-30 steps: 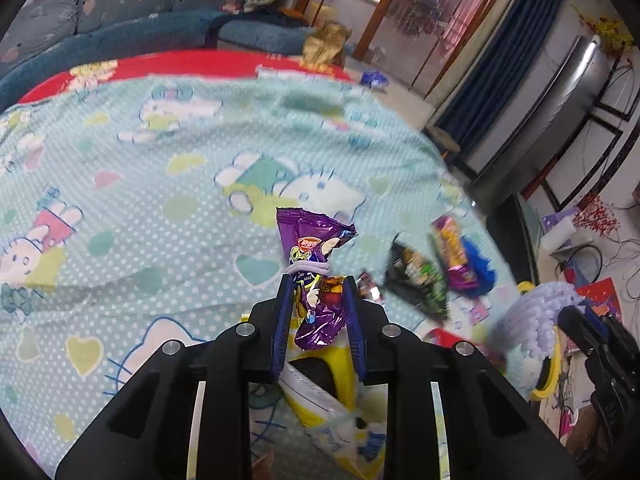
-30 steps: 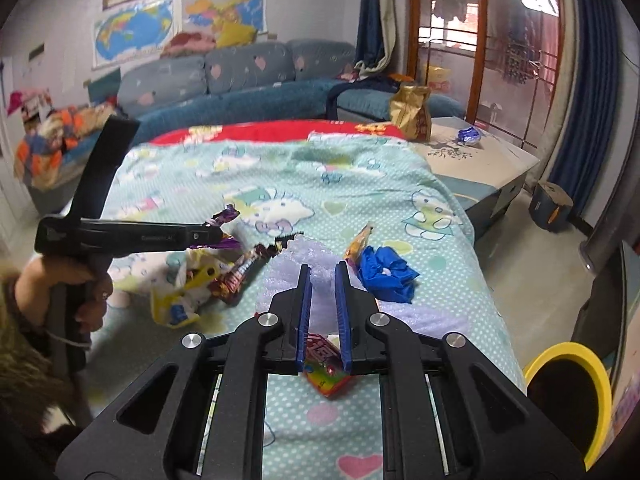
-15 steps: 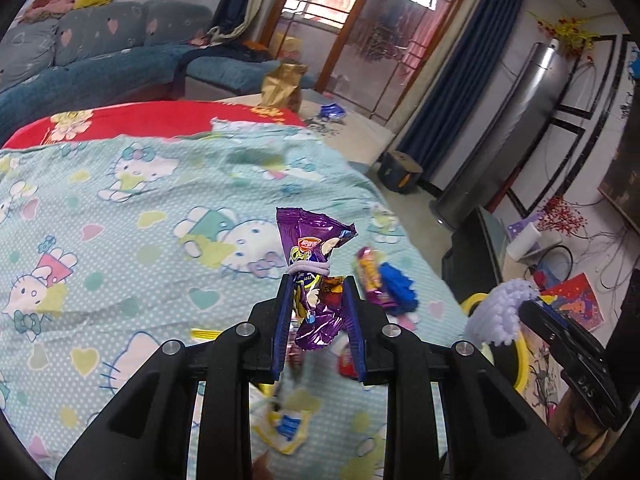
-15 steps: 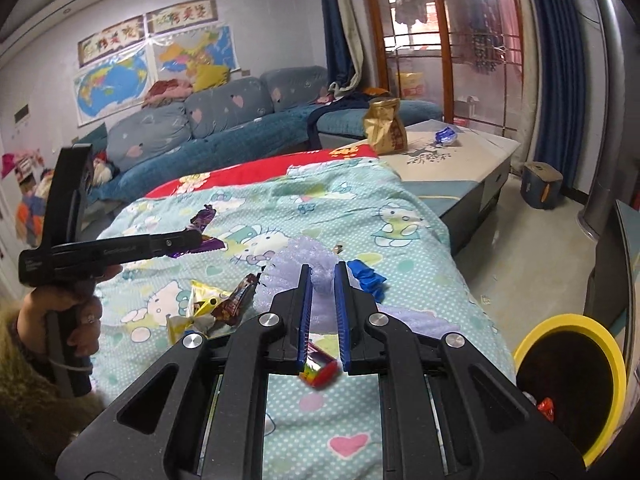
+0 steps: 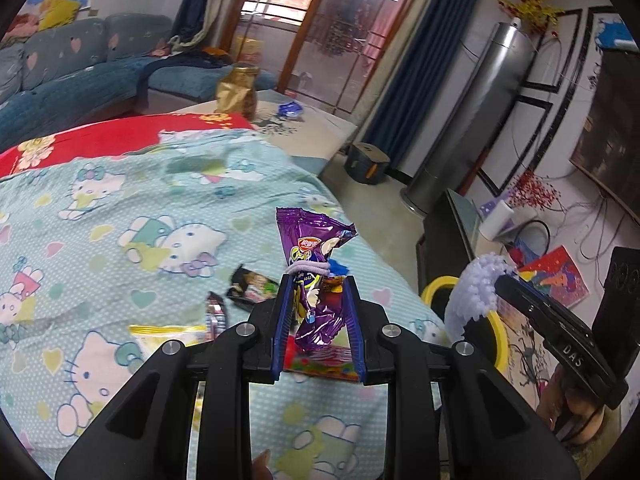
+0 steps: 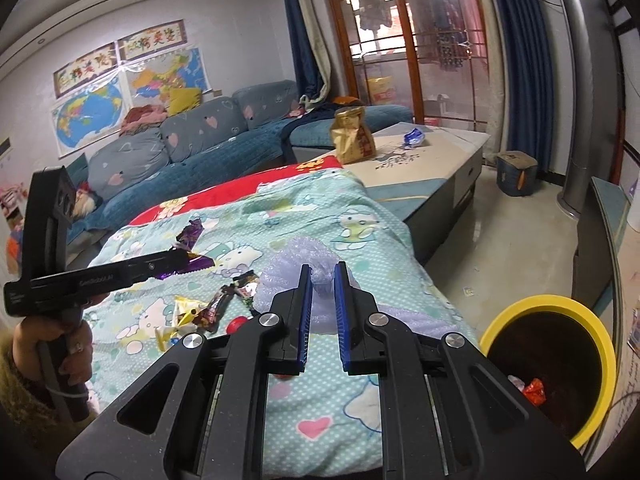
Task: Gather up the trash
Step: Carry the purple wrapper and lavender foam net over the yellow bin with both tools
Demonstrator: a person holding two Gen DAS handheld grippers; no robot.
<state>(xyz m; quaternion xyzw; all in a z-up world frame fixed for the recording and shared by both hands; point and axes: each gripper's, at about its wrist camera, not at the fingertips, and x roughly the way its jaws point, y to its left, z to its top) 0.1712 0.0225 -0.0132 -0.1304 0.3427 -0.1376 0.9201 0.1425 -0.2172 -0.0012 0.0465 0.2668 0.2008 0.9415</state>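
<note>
Both hands have lifted off the cartoon-print bedspread [image 6: 352, 216] w/ their loads: left gripper [image 5: 318, 280] pinches a crinkly purple foil snack wrapper [image 5: 308, 244], right gripper [image 6: 322, 276] is pinched on pale lilac bubble-wrap plastic [image 6: 296, 264]. Yellow-rimmed round bin [image 6: 552, 304] now shows near right, so prob. carrying both to drop; more wrappers [image 6: 212, 308] remain on the bed at left.

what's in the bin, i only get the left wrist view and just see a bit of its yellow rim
Observer: The right wrist view looks into the yellow bin: a red-orange wrapper lies at the bottom.
Operator: what's the right gripper got
Observer: The right gripper is shut on a pale lilac bubble-wrap sheet.
Operator: and mine from the side
Observer: The left gripper holds the purple wrapper above the blanket.
</note>
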